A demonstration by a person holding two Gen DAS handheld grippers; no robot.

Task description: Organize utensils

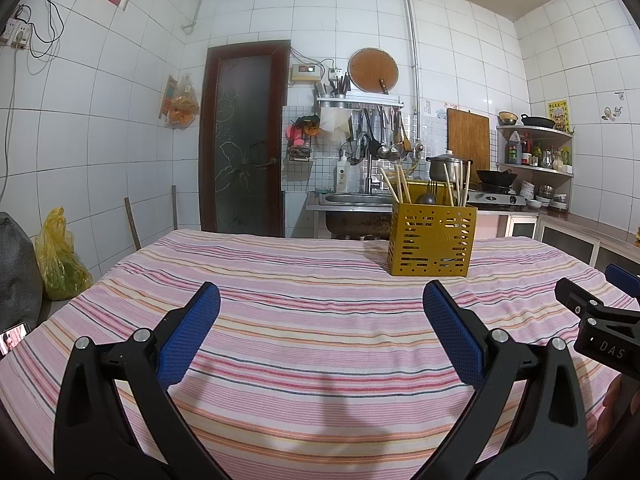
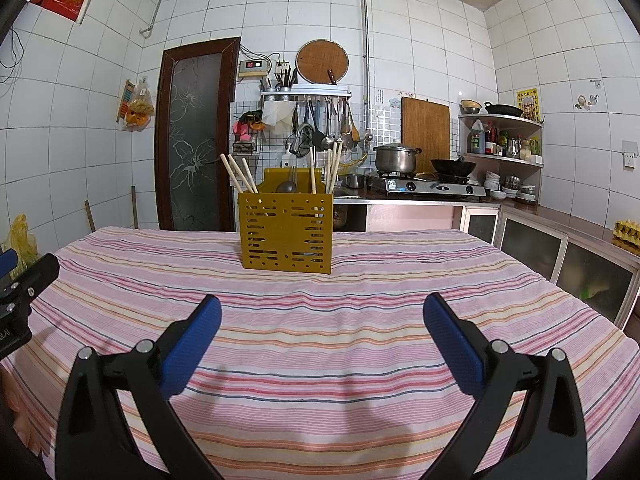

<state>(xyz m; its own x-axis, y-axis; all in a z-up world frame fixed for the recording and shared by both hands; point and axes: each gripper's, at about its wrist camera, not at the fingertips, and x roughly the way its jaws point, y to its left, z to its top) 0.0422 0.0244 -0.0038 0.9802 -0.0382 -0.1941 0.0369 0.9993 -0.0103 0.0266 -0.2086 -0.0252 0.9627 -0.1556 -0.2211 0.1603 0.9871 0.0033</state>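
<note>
Blue pads [image 1: 190,336] sit on the black fingers of the left claw [image 1: 320,336], and the two fingers are spread wide apart with nothing between them. Right claw [image 2: 322,340] looks the same: its blue pads [image 2: 192,344] are far apart and it holds nothing. Both claws hang over the striped cloth [image 1: 304,280] and do not touch it, as far as can be seen. Each claw can be seen a bit from the other one's camera. At the right edge of the left view, a black part of the right claw shows, with a bit of a hand [image 1: 612,404] under it. At the left edge of the right view, a black part of the left claw shows. Farther back on the cloth stands the yellow holder [image 2: 286,232], a box with lots of little slots. Chopsticks [image 2: 240,174] stick up out of it, and a spoon [image 2: 286,187] sits in the middle. From the left claw the holder is off to the right. From the right claw it is nearly straight ahead. Behind the table are a dark door [image 1: 242,140], a sink [image 1: 352,199], a pot [image 2: 396,158] and a wok [image 2: 454,166] on the stove. Only the left view shows the yellow bag [image 1: 58,256] well, and a phone [image 1: 14,338]. Only the right view shows the egg tray [image 2: 628,232].
</note>
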